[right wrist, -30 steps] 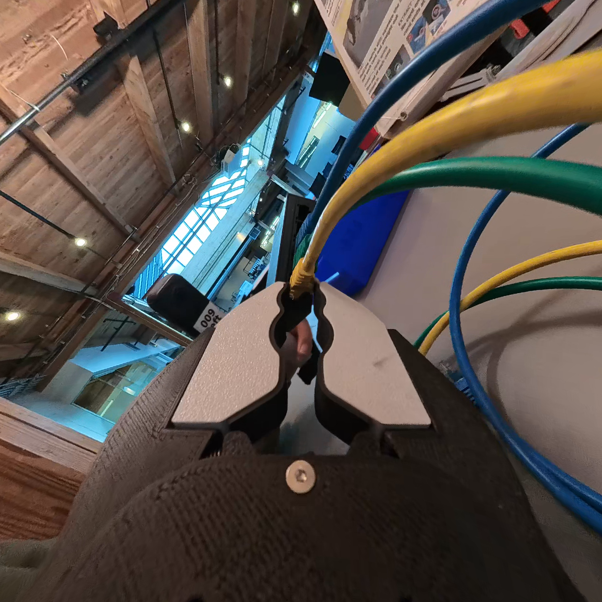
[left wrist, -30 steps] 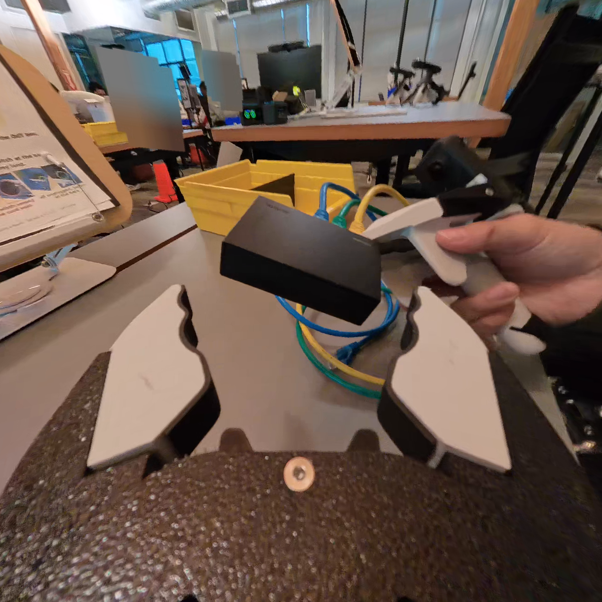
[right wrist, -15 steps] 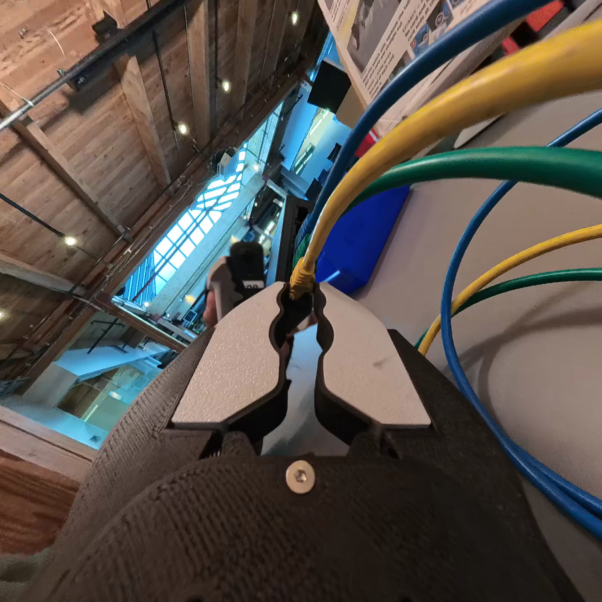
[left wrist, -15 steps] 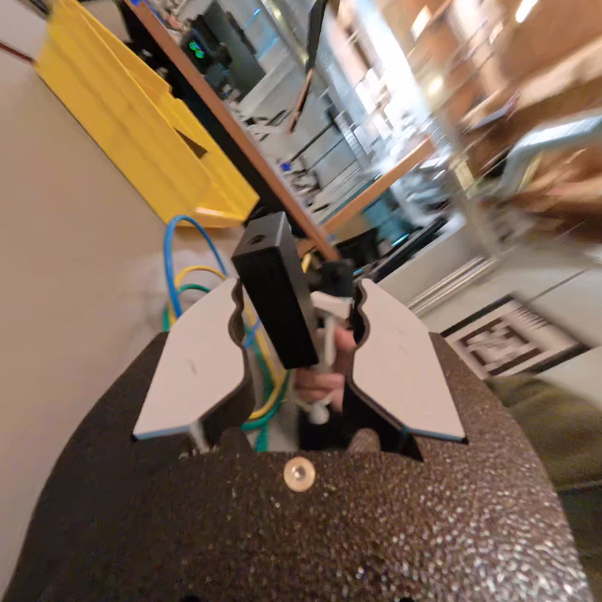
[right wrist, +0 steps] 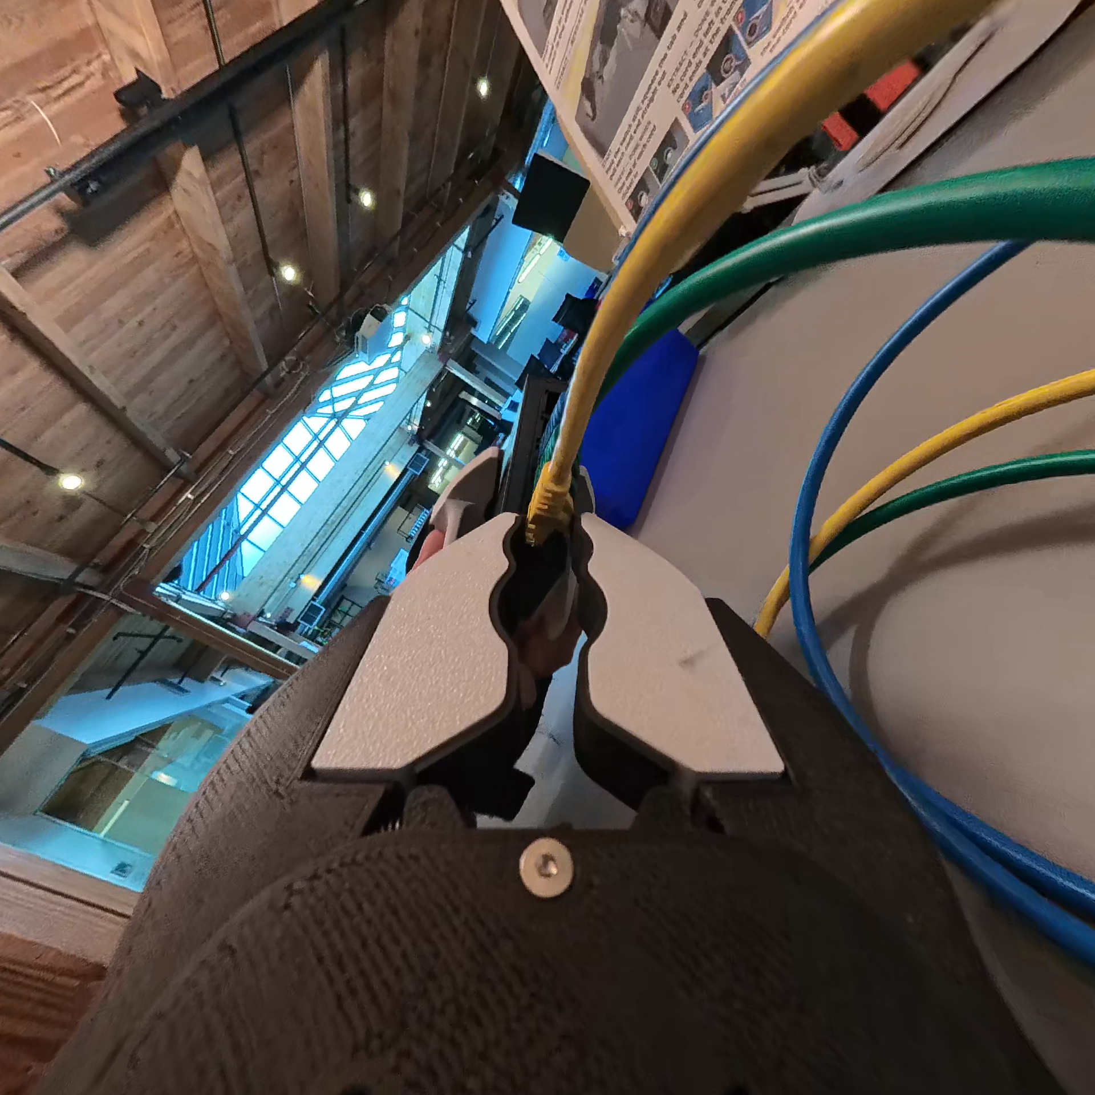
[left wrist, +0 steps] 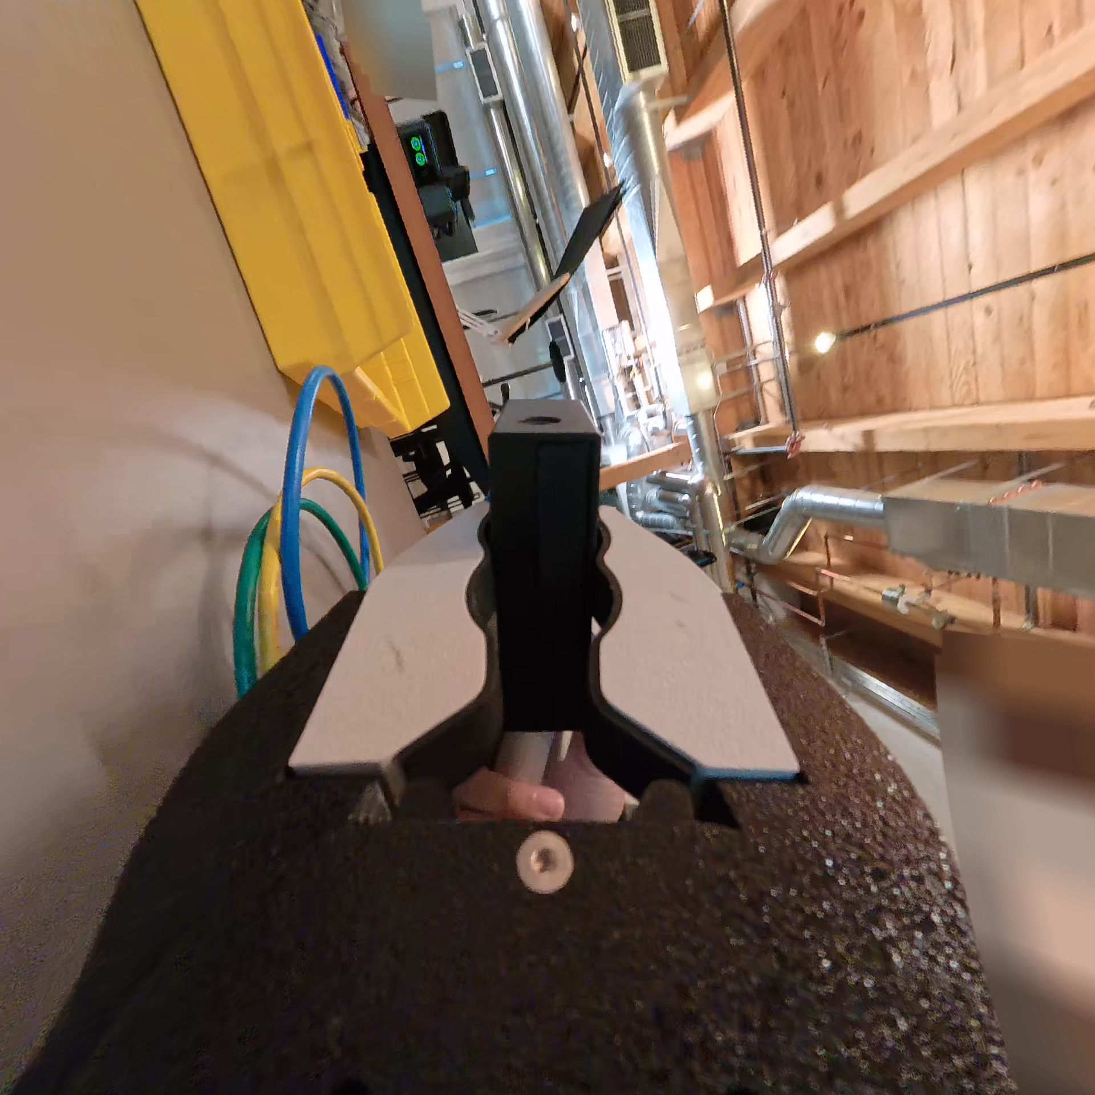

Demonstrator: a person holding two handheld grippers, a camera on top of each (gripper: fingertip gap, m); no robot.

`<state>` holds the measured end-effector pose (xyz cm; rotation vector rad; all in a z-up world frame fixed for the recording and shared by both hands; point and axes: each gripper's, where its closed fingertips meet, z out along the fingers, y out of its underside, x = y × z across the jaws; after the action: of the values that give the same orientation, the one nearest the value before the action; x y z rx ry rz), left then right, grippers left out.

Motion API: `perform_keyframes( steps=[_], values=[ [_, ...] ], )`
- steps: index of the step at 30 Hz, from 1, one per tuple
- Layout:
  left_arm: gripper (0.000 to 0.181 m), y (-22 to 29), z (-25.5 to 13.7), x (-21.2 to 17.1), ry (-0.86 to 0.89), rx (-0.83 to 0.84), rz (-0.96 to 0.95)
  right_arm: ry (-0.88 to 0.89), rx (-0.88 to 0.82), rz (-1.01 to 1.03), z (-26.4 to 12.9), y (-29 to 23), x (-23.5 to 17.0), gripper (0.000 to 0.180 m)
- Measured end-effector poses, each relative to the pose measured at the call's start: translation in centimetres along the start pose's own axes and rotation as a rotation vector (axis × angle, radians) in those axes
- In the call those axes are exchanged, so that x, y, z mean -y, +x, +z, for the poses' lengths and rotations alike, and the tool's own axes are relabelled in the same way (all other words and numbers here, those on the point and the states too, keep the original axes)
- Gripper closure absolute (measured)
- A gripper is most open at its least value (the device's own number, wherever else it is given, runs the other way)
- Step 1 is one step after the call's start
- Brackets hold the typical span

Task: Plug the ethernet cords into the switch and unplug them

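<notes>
Tongs: left (left wrist: 542,583) was wide open 1s ago, now clamped on switch (left wrist: 542,533); right (right wrist: 548,554) still pinching yellow plug (right wrist: 548,503). Switch braced, so pull should be next.

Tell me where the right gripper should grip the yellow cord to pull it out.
Grip the moulded yellow plug, not the cable, coming straight along the plug's axis. It is the short rigid end; the yellow cord bends away above. The right gripper looks closed around it, while the left gripper clamps the switch.

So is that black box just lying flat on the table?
No, the left gripper is shut on the black box, holding it edge-on between its fingers.
</notes>
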<state>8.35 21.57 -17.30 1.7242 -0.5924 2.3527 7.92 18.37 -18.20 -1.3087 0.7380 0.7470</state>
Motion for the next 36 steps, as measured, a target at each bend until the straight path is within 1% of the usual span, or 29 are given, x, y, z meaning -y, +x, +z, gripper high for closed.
perform_keyframes(
  steps=[3, 5, 6, 9, 15, 21, 24, 27, 34, 36],
  values=[
    [0.153, -0.2, -0.2, 0.2, 0.037, 0.024, 0.003, 0.026, -0.013, 0.037, 0.0, 0.3, -0.2, 0.166],
    [0.151, -0.3, -0.4, 0.3, 0.051, 0.032, 0.007, 0.027, -0.023, 0.047, 0.1, 0.5, -0.4, 0.161],
    [0.152, -0.3, -0.5, 0.4, 0.054, 0.03, 0.002, 0.027, -0.018, 0.057, 0.2, 0.5, -0.5, 0.16],
    [0.153, -0.6, -0.8, 0.6, 0.072, 0.036, -0.002, 0.03, -0.013, 0.075, 0.4, 0.6, -0.7, 0.164],
    [0.153, -0.9, -0.8, 0.2, 0.063, 0.047, 0.006, 0.059, -0.014, 0.108, 0.9, 0.9, -0.6, 0.165],
    [0.151, -1.0, -1.1, 0.8, 0.108, 0.066, 0.021, 0.031, 0.01, 0.133, 1.1, 0.9, -1.3, 0.165],
    [0.152, -0.9, -1.1, 0.7, 0.097, 0.081, 0.072, 0.028, 0.032, 0.152, 1.1, 1.0, -1.4, 0.165],
    [0.152, -0.5, -1.0, 0.5, 0.076, 0.064, 0.12, 0.019, 0.047, 0.121, 1.0, 0.7, -1.0, 0.165],
    [0.153, -0.4, -1.0, -0.8, -0.025, 0.036, 0.117, 0.03, 0.051, 0.115, 0.9, 0.7, -0.2, 0.165],
    [0.153, -0.3, -1.0, -0.8, -0.016, 0.031, 0.124, 0.028, 0.051, 0.103, 0.9, 0.7, 0.1, 0.165]
  ],
)
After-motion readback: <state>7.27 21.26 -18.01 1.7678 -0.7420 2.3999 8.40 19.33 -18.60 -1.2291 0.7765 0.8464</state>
